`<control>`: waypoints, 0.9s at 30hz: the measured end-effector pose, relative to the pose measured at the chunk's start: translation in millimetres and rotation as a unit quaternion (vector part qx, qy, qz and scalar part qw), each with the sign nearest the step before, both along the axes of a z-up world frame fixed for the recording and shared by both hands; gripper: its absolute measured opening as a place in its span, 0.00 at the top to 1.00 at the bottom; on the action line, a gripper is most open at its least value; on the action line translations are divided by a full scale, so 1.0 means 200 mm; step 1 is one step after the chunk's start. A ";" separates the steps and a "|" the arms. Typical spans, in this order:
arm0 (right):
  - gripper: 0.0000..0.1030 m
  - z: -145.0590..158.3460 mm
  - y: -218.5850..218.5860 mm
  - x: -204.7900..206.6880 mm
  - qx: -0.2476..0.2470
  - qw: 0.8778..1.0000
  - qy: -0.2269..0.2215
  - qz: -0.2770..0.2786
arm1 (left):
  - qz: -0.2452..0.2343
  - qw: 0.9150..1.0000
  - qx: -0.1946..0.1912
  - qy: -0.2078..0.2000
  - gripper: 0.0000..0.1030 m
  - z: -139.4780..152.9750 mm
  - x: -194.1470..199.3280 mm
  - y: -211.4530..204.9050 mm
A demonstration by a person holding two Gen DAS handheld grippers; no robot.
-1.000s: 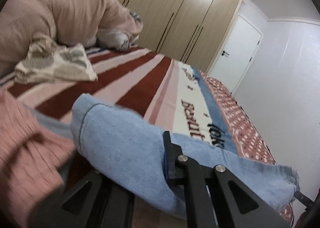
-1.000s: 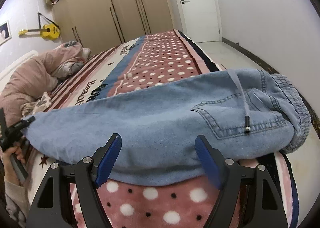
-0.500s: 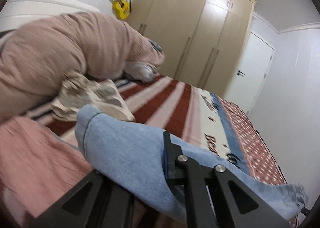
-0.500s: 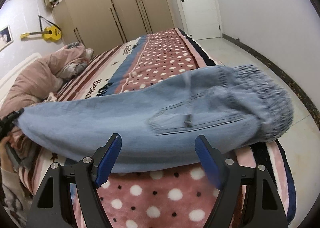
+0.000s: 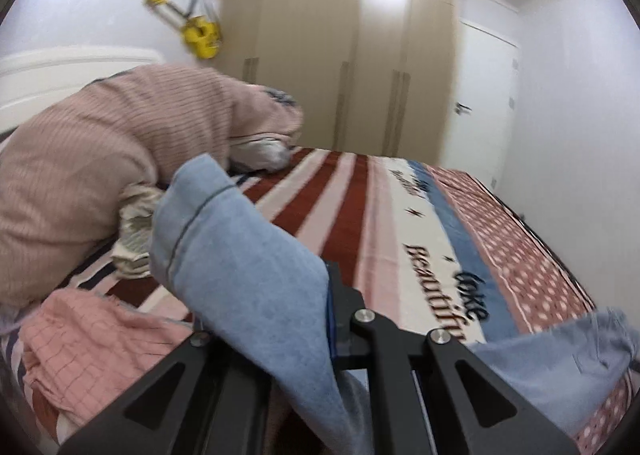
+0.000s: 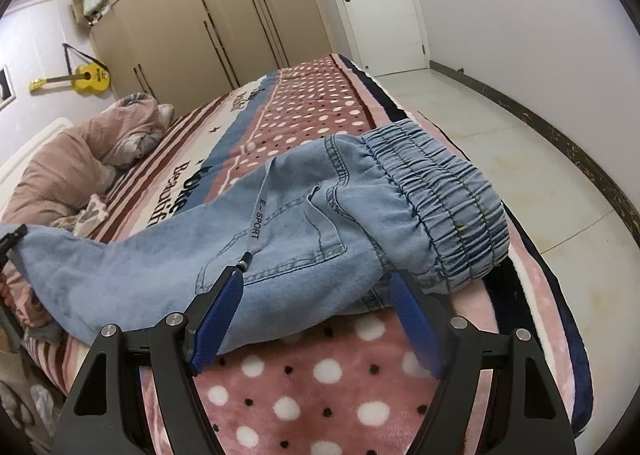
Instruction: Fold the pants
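Light blue denim pants [image 6: 304,239] lie stretched across the bed, their elastic waistband [image 6: 448,207] bunched at the right near the bed's edge, a grey drawstring [image 6: 258,215] draped over the back pocket. My right gripper [image 6: 316,287] is open, its blue pads on either side of the waist end, touching the fabric. My left gripper [image 5: 316,295] is shut on the pants' leg end [image 5: 240,255] and holds it lifted above the bed. The left gripper also shows at the far left of the right wrist view [image 6: 12,243].
The bed has a striped and dotted blanket [image 6: 312,111]. A pink duvet [image 5: 100,159] is heaped at the head. A pink checked cloth [image 5: 100,339] and a patterned cloth [image 5: 132,223] lie near the leg end. Wardrobe [image 5: 352,67], door and floor [image 6: 520,143] lie beyond.
My left gripper has lifted and swung the leg end upward. The waist end has settled onto the bed, and my right gripper's pads have moved in around it.
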State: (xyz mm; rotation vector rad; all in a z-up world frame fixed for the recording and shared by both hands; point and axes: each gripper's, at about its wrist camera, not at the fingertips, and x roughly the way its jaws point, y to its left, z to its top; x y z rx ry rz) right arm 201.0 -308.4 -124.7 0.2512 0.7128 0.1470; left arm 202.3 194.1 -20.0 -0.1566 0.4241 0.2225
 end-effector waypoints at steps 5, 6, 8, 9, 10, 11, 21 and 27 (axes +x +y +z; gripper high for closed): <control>0.29 0.01 0.00 -0.01 0.003 1.000 -0.006 0.005 | -0.088 0.996 0.017 0.007 0.97 0.00 0.05 -0.33; 0.29 0.02 0.00 -0.02 0.005 1.000 -0.007 0.006 | -0.110 0.994 0.017 0.011 0.97 -0.01 0.07 -0.41; 0.29 0.03 0.00 -0.03 0.010 1.000 -0.009 0.007 | -0.149 0.988 0.022 0.020 0.97 -0.04 0.10 -0.57; 0.29 0.03 0.00 -0.03 0.012 1.000 -0.011 0.008 | -0.168 0.985 0.028 0.029 0.97 -0.07 0.12 -0.65; 0.29 0.04 0.00 -0.04 0.015 1.000 -0.013 0.008 | -0.186 0.981 0.033 0.037 0.97 -0.10 0.13 -0.72; 0.29 0.05 0.00 -0.05 0.017 1.000 -0.016 0.008 | -0.203 0.977 0.036 0.049 0.97 -0.14 0.15 -0.81; 0.29 0.11 -0.01 -0.14 0.002 1.000 -0.019 0.005 | -0.297 0.942 0.013 0.155 0.70 -0.50 0.16 -1.10; 0.29 0.12 0.11 -0.08 0.020 0.999 -0.018 0.042 | -0.336 0.933 -0.027 0.126 0.49 -0.38 -0.05 -0.93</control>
